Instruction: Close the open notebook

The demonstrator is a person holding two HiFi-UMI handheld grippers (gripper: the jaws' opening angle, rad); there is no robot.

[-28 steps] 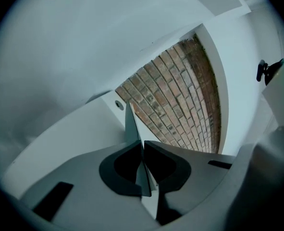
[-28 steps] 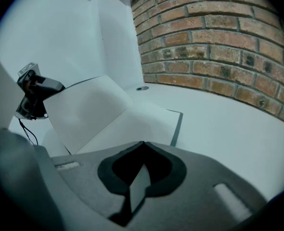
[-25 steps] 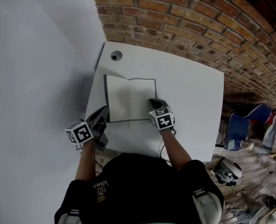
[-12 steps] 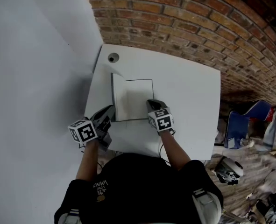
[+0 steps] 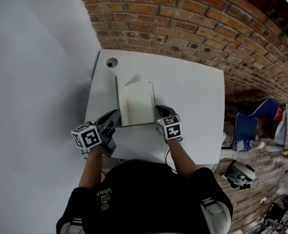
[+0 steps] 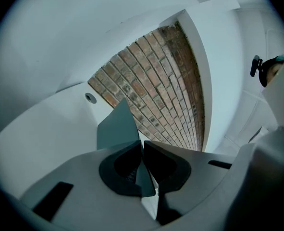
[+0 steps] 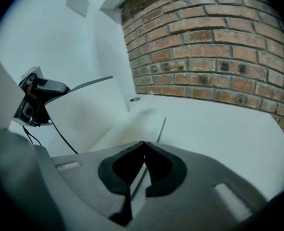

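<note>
The notebook (image 5: pixel 136 104) lies in the middle of the white table (image 5: pixel 192 96), half folded. Its dark left cover (image 6: pixel 115 129) with white pages stands almost upright on the spine side. My left gripper (image 5: pixel 115 117) is shut on the near edge of that raised cover, and in the left gripper view the thin cover runs between the closed jaws (image 6: pixel 142 143). My right gripper (image 5: pixel 159 110) is shut on the near edge of the flat right half (image 7: pixel 132 129), with the thin edge passing between its jaws (image 7: pixel 144 144). The raised page (image 7: pixel 84 114) shows at the left of the right gripper view.
A round cable hole (image 5: pixel 111 62) sits in the table's far left corner. A brick wall (image 5: pixel 207 23) runs behind the table and a white wall (image 5: pixel 31 82) along its left. A blue chair (image 5: pixel 248 130) and clutter stand on the floor to the right.
The notebook lay flat open a second ago. Its left half has since swung up and to the right to near upright, carried by my left gripper. The right gripper stayed on the right half.
</note>
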